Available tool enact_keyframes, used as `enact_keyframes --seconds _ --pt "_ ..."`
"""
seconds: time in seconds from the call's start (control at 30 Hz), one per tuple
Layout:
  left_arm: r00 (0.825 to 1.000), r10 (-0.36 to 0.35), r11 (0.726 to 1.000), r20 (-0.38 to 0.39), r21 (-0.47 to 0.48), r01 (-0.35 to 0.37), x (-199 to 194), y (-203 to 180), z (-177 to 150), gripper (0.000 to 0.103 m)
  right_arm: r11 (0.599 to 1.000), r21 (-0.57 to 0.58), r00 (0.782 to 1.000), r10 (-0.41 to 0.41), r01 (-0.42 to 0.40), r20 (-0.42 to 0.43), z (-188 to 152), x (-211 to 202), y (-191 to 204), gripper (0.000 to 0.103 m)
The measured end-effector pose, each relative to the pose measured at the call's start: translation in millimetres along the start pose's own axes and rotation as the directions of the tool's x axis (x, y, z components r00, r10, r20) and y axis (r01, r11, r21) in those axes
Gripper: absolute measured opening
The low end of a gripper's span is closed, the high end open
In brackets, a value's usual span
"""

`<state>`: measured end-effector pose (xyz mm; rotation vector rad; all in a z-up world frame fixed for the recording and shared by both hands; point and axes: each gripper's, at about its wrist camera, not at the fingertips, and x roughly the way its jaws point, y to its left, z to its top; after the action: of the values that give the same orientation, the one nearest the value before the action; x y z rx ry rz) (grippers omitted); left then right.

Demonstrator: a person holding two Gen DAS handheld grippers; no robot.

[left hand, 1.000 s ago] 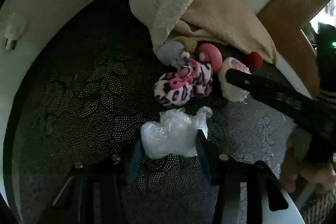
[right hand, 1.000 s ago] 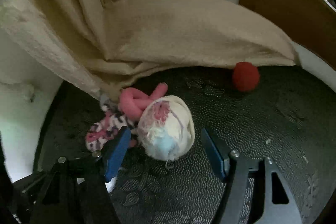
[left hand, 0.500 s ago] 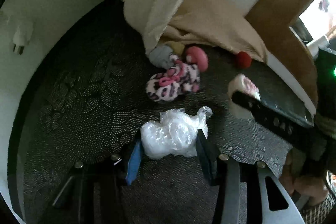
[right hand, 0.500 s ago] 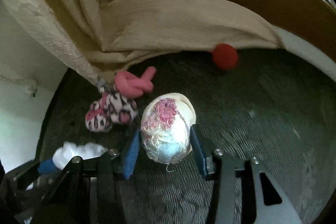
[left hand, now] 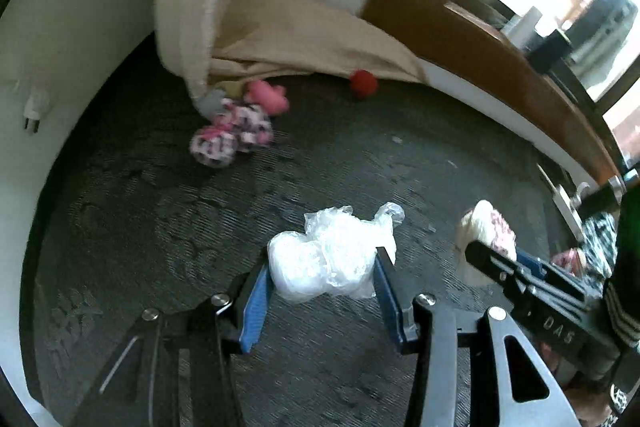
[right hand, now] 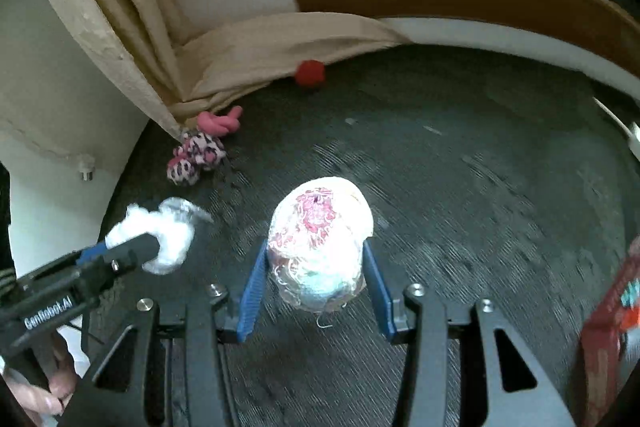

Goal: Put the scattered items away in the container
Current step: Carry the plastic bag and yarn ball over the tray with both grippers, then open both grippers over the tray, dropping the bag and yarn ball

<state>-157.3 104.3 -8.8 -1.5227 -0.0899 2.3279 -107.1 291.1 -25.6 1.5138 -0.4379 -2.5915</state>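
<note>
My left gripper [left hand: 324, 267] is shut on a crumpled clear plastic bag [left hand: 332, 259] and holds it above the dark carpet; the bag also shows in the right wrist view [right hand: 164, 235]. My right gripper [right hand: 316, 263] is shut on a white yarn ball with pink and pale blue threads [right hand: 318, 251]; the ball shows at the right of the left wrist view [left hand: 486, 227]. On the carpet by the curtain lie a pink leopard-print plush [left hand: 232, 137] [right hand: 196, 157], a pink knotted toy [left hand: 268, 97] [right hand: 220, 121] and a red ball [left hand: 363, 84] [right hand: 310, 74].
A beige curtain [right hand: 248, 47] pools on the carpet against the white wall. A wooden window frame [left hand: 480, 39] runs along the right. A red box [right hand: 608, 315] stands at the right edge of the right wrist view. A white plug [left hand: 34, 107] sits on the left wall.
My right gripper shut on the yarn ball and lifted it. Both grippers pulled back and away from the curtain with their loads; the toys on the carpet stayed put.
</note>
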Motion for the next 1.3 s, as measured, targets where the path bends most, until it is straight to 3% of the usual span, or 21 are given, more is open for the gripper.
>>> enact_keyframes --seconds 0.33,0.7,0.9,1.1,1.23,1.3 --pt "0.996 -0.085 0.982 -0.037 0.165 0.090 -5.6 -119.9 -42.0 0.050 0.982 0.166 0.993 -0.103 0.091 0.065 -71.2 -97.6 -98.2 0.050" --pt "0.983 -0.167 0.926 -0.074 0.330 0.182 -8.8 -261.3 -94.8 0.050 0.898 0.370 0.949 -0.296 0.238 0.107 -169.2 -216.8 -220.1 0.051" --pt "0.979 -0.185 0.899 -0.088 0.387 0.205 -9.9 -312.6 -116.4 0.050 0.870 0.407 0.939 -0.335 0.278 0.074 -200.2 -234.3 -263.3 0.051" --pt "0.981 -0.176 0.898 -0.081 0.395 0.194 -11.0 -332.4 -122.7 0.050 0.879 0.381 0.943 -0.329 0.286 0.051 -205.9 -228.5 -280.3 0.054" --pt "0.982 -0.175 0.896 -0.075 0.400 0.190 -11.5 -342.6 -124.1 0.050 0.884 0.385 0.946 -0.316 0.266 0.071 -209.1 -235.7 -289.3 0.067" --pt "0.982 -0.177 0.894 -0.073 0.406 0.191 -11.3 -348.8 -124.3 0.050 0.883 0.385 0.943 -0.323 0.269 0.082 -208.7 -239.7 -292.9 0.067"
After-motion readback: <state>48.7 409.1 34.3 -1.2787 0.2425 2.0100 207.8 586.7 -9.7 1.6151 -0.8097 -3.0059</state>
